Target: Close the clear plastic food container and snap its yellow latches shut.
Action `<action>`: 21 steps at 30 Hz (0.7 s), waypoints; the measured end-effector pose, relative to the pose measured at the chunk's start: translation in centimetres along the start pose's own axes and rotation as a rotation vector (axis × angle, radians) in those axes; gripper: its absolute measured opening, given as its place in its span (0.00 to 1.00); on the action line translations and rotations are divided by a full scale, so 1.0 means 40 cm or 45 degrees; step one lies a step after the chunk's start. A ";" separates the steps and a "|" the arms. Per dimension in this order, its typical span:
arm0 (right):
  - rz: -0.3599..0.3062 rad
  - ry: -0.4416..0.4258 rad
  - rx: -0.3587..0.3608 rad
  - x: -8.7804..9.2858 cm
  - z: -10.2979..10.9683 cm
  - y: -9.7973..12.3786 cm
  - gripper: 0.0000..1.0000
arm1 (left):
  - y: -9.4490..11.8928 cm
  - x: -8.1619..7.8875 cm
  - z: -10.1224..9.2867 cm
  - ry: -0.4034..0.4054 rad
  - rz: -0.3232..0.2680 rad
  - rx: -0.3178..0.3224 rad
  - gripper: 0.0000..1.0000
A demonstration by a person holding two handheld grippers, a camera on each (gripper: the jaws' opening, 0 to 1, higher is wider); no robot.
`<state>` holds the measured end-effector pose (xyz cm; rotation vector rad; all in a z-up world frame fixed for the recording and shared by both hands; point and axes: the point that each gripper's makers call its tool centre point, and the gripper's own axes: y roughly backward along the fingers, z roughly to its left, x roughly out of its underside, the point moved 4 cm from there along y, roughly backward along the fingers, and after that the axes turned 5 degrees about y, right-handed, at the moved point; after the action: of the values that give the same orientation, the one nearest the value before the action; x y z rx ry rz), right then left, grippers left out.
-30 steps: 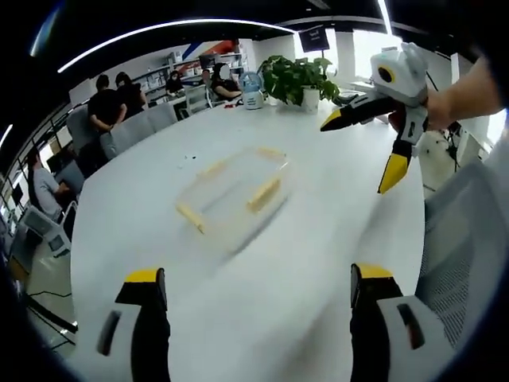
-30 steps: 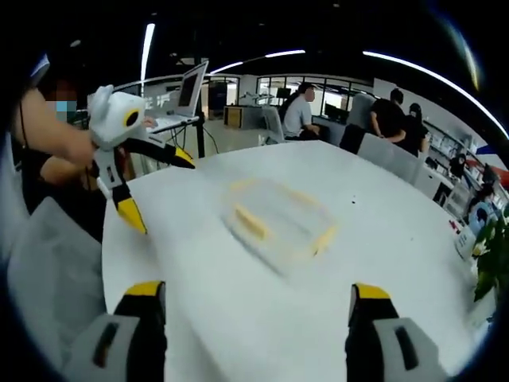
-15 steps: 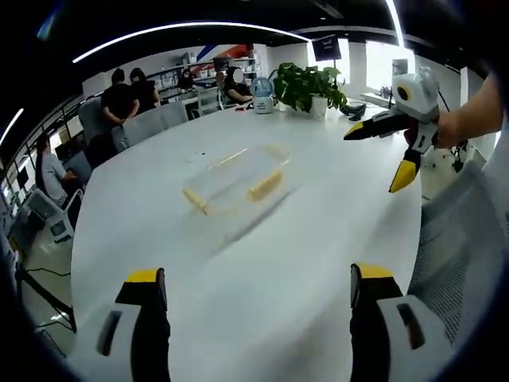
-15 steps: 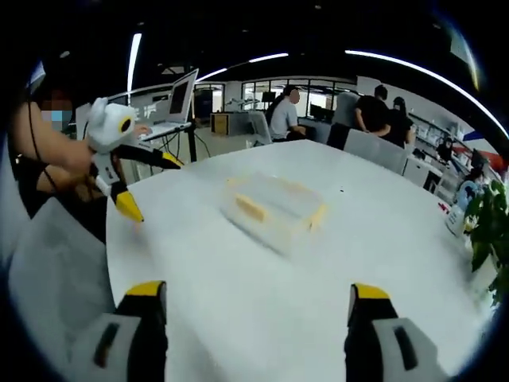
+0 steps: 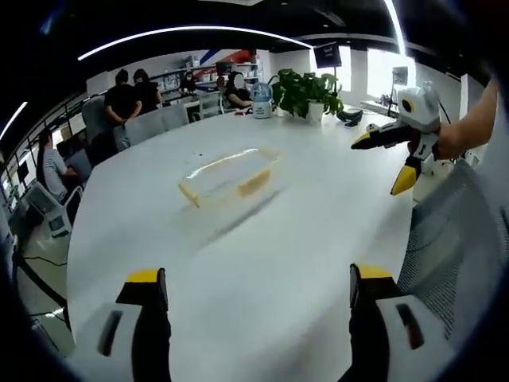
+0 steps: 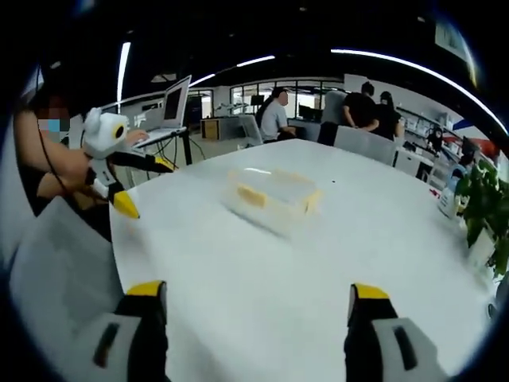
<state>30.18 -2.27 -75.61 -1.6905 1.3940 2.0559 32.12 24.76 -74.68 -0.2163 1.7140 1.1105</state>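
Clear plastic food container, one in number, lying near the middle of the white worktop, well apart from both tongs; the same container in the right gripper view. Yellow latches on it: two plainly visible in the left gripper view, one at the near left corner and one on the right side, with a fainter yellow strip along the far edge; exact count not certain through the blur. Lid apparently lying on the box, though seating and latch position too blurred to judge. Compared with the pictures of a second ago, container smaller and farther up in both views: both cameras drawn back and raised, nothing on the worktop shifted. Meaning for the task, as a judgement: no contact made, latches presumably unsnapped, approach not yet begun or hands retreating to a rest pose. Left tongs spread wide and empty, likewise seen from the right gripper view held off the worktop edge. Right tongs spread wide and empty, seen also from the left gripper view in a person's hand. One potted plant at the far end; several seated people beyond; one laptop on a side desk.
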 end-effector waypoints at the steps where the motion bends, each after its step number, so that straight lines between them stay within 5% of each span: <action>1: 0.002 -0.003 0.000 0.003 0.002 0.003 0.94 | 0.004 0.004 -0.002 0.007 -0.003 -0.005 0.93; 21: -0.014 -0.020 0.023 0.019 0.008 0.027 0.93 | 0.019 0.061 -0.032 0.113 -0.021 -0.026 0.90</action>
<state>29.03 -2.98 -75.67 -1.6673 1.3914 2.0402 29.72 25.09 -76.21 -0.2955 1.7766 1.1213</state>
